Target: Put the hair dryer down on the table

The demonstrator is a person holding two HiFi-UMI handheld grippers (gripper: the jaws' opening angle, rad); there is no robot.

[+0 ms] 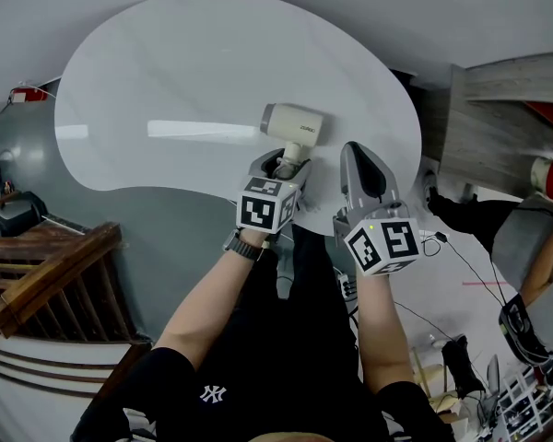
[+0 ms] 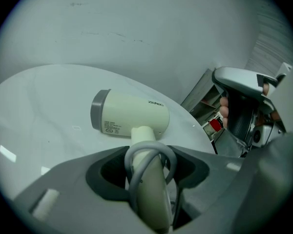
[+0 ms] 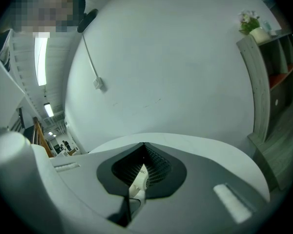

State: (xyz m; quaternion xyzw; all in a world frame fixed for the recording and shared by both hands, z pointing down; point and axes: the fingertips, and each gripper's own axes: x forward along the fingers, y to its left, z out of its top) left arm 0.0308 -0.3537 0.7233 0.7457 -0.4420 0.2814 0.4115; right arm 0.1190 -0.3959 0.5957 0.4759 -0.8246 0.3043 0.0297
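Nearest me, the left gripper [image 1: 284,162] is clamping its jaws on the handle of the cream hair dryer [image 1: 293,122]. The dryer's body is sitting over the near edge of the white table [image 1: 166,72]; I cannot tell whether it is touching. Just right of it, the right gripper [image 1: 362,168] is pointing forward, jaws pressed together.

The table [image 1: 166,81] is white, glossy and rounded like a bean. The dryer [image 1: 293,122] is over its near edge; whether it touches the top is unclear.
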